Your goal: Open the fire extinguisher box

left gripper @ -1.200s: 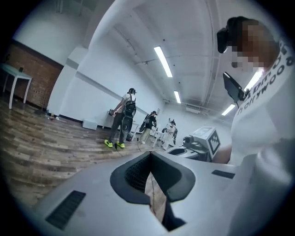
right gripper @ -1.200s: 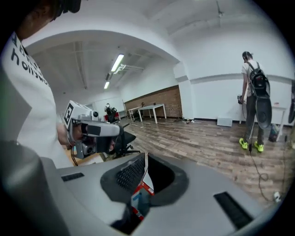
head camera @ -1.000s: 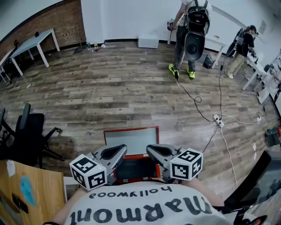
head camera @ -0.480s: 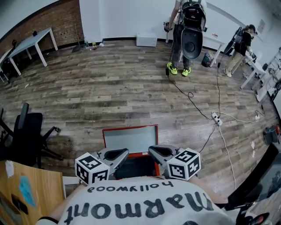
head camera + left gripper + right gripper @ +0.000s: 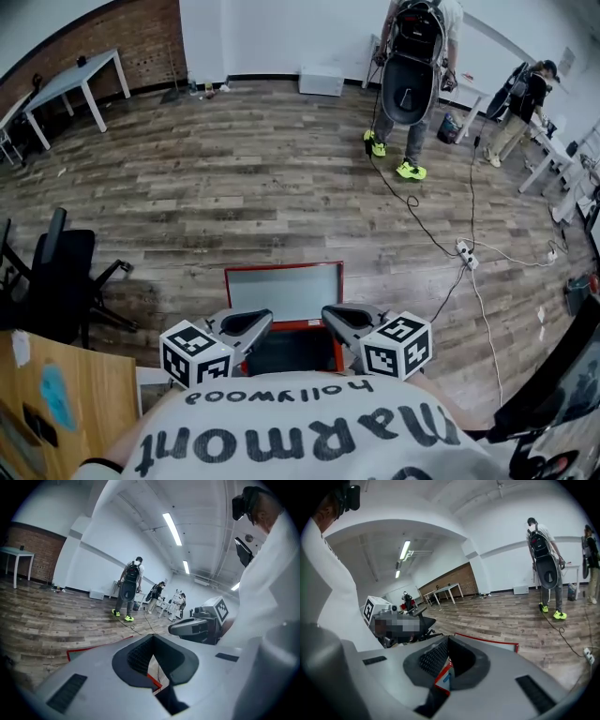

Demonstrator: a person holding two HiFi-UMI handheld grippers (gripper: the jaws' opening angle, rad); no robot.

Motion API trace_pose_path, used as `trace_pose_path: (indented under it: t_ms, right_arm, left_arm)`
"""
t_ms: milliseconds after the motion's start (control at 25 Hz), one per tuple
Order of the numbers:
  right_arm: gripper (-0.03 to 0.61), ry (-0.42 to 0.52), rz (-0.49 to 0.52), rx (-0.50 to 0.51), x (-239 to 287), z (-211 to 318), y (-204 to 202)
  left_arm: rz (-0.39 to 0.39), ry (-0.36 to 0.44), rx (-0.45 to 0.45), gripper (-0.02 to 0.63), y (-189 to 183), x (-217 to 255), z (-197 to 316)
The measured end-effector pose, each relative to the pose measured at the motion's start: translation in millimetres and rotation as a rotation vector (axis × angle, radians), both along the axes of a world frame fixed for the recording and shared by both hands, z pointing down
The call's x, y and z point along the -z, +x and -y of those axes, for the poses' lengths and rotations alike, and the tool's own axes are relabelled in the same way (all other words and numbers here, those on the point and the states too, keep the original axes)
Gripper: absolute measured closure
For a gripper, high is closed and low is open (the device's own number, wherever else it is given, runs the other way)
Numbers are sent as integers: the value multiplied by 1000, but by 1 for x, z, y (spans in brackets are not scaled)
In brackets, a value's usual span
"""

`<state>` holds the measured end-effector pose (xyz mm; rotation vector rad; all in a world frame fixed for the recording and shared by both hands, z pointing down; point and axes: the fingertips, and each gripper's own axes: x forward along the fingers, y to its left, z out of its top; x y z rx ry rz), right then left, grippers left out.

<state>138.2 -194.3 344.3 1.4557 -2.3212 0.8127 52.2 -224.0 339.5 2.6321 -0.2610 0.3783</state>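
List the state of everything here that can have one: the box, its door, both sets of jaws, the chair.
fire extinguisher box: open, dark inside showing.
door: swung wide open, away from the person.
left gripper: jaws together, nothing between them.
right gripper: jaws together, nothing between them.
office chair: upright, nobody in it.

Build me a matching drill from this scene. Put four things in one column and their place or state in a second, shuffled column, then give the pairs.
Things:
1. box door
2. office chair
3. white table
4. power strip

Place or state:
A. beside the brick wall
B. on the floor at the right, among cables
C. swung open, red-framed
D. black, at the left edge

Pairs: 1-C, 2-D, 3-A, 4-B
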Motion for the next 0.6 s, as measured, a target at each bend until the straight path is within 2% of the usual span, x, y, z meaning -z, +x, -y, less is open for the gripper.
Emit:
trace_pose_path:
  t_ms: [120, 600]
  right_arm:
    - [569, 7, -22, 8, 0, 1, -2]
    - [569, 12, -10, 8, -2, 5, 2]
  left_arm:
    - [3, -2, 6, 609, -2, 1, 0]
    - [13, -10, 8, 609, -1, -4, -1]
